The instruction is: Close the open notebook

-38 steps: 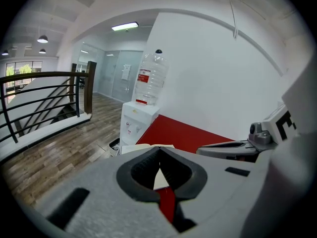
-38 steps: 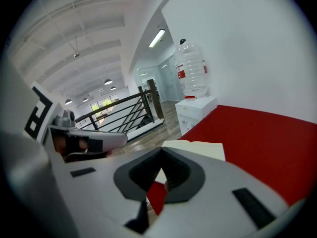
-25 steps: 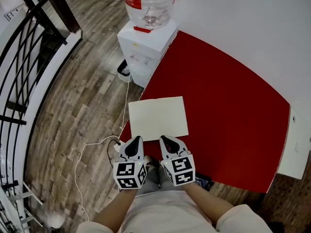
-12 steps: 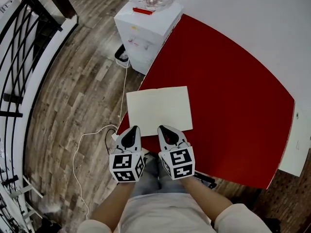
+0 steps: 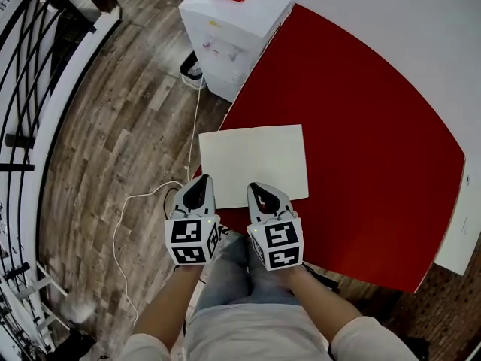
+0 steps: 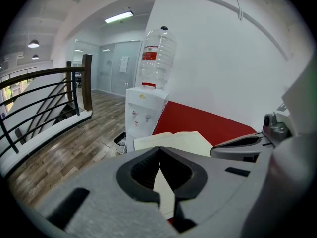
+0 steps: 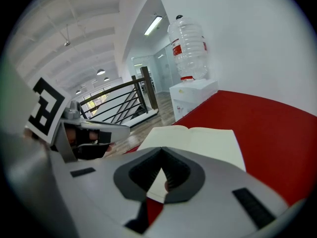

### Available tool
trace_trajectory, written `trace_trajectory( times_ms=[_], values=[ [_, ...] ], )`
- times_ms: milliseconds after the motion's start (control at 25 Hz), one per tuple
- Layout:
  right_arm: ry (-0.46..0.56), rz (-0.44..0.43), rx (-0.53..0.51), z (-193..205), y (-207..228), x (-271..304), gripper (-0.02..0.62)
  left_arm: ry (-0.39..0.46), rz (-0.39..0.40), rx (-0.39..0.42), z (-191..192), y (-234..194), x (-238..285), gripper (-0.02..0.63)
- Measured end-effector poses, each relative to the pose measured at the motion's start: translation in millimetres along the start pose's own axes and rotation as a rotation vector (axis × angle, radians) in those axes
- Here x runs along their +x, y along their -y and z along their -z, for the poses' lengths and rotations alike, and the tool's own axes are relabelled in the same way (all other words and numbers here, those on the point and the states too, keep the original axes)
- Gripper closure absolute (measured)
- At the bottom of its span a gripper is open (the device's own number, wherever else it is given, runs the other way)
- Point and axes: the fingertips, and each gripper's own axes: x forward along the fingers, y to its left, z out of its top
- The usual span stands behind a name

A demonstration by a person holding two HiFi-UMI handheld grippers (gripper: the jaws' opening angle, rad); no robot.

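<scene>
The open notebook (image 5: 254, 164) lies flat with blank cream pages on the near left part of the red table (image 5: 361, 119). Both grippers hover side by side at its near edge. My left gripper (image 5: 199, 186) is shut and empty, its tip by the notebook's near left corner. My right gripper (image 5: 260, 192) is shut too, its tip over the near edge of the page. In the left gripper view the notebook (image 6: 173, 140) shows just beyond the closed left gripper (image 6: 159, 150). The right gripper view shows the notebook (image 7: 198, 140) ahead of the closed right gripper (image 7: 161, 153).
A white water dispenser (image 5: 233, 22) stands on the wooden floor by the table's far left edge. A white cable (image 5: 143, 205) trails across the floor at my left. A black railing (image 5: 34, 89) runs along the far left. A white wall borders the table behind.
Both grippers have come forward and down, from just short of the notebook to its near edge. Their jaws have stayed shut.
</scene>
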Motion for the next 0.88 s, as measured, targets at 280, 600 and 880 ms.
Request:
trace_trajectory(
  times_ms=[280,600,880],
  values=[
    [-0.011,-0.005,0.009,6,-3,13,0.589,-0.009,-0.025,-0.01,5,-28,23,0.6],
    [-0.009,-0.014,-0.023,6,-12,16,0.589,-0.055,0.047,-0.094,11,-47,51,0.512],
    [-0.006,-0.026,-0.018,3,-19,21,0.591,-0.106,0.133,-0.198,17,-58,78,0.465]
  ],
)
